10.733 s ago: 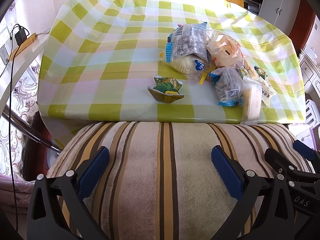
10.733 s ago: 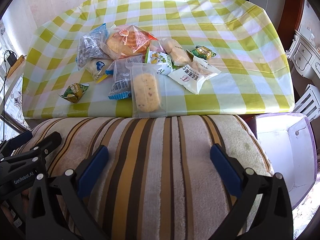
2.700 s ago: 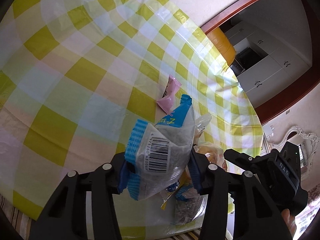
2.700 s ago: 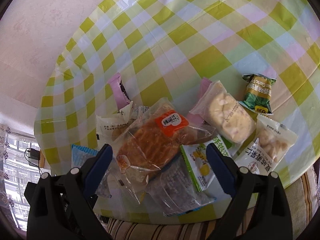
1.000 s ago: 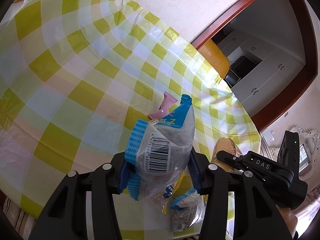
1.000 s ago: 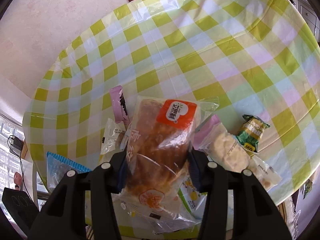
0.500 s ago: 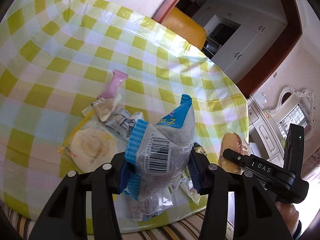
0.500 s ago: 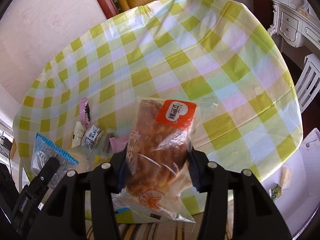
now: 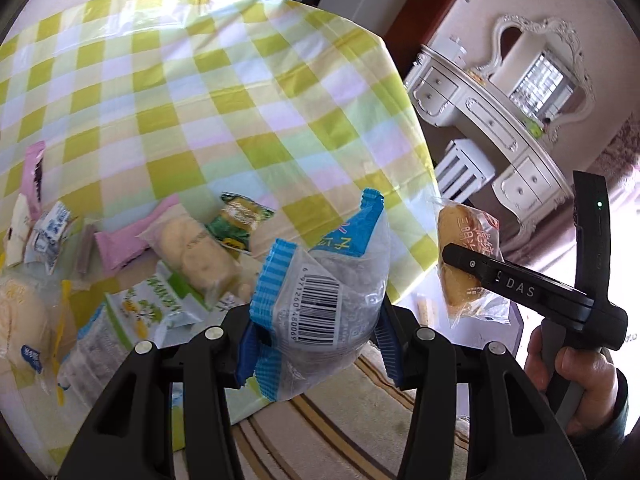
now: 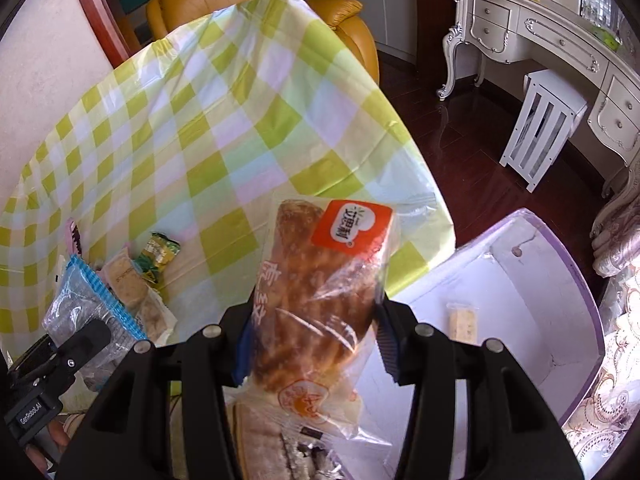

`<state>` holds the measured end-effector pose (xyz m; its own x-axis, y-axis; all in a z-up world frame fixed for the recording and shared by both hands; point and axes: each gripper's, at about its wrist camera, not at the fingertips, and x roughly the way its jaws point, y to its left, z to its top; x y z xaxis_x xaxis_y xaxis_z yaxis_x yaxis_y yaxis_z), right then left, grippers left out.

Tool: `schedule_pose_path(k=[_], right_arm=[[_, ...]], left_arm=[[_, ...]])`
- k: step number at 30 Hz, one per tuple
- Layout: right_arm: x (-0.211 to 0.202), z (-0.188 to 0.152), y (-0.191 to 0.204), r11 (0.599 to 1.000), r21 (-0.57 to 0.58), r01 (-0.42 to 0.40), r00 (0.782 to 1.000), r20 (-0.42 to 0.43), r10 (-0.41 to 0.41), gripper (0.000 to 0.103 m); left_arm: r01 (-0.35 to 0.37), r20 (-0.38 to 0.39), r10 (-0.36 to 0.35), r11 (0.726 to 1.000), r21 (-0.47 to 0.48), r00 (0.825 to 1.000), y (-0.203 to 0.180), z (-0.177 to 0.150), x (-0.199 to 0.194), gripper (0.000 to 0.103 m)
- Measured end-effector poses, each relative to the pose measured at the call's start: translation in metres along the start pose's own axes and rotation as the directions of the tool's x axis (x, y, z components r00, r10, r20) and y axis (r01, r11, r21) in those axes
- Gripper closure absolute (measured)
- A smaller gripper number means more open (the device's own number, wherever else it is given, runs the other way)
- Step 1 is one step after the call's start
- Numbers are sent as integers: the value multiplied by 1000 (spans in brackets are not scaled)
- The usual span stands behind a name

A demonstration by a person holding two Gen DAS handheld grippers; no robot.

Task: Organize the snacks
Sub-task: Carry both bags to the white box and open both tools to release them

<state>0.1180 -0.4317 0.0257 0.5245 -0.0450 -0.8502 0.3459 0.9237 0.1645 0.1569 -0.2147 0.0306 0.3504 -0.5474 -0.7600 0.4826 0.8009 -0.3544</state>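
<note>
Left fingers (image 9: 316, 344) are clamped on a clear blue-edged snack bag (image 9: 320, 304), held up over the near edge of the checked worktop (image 9: 200, 92). Right fingers (image 10: 312, 344) are squeezing a bagged bread loaf (image 10: 320, 292) with an orange label, hanging between the worktop corner and a white box (image 10: 520, 320) with a purple rim. The other snack packets (image 9: 188, 252) lie bunched on the worktop's near side.

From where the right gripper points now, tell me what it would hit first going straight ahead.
Probably the checked tablecloth near the table's edge, seen just past the bread packet clamped in the right gripper. The white box lies off to the right. Depth is unclear.
</note>
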Motion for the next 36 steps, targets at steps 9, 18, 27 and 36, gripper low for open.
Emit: schedule_pose_path(k=[9, 18, 27, 36], right_arm=[[25, -17, -85, 985, 96, 140, 989, -58, -135, 53], [74, -39, -136, 968, 151, 201, 970, -170, -175, 53], [87, -40, -166, 949, 196, 245, 960, -185, -209, 53], [91, -40, -180, 936, 223, 273, 953, -194, -231, 52]], left_arm=[[110, -254, -34, 950, 293, 967, -98, -2, 74, 55], [202, -460, 16, 885, 419, 888, -147, -25, 137, 55], [225, -525, 76, 845, 485, 848, -170, -34, 168, 54], [204, -457, 50, 849, 488, 888, -167, -21, 158, 25]])
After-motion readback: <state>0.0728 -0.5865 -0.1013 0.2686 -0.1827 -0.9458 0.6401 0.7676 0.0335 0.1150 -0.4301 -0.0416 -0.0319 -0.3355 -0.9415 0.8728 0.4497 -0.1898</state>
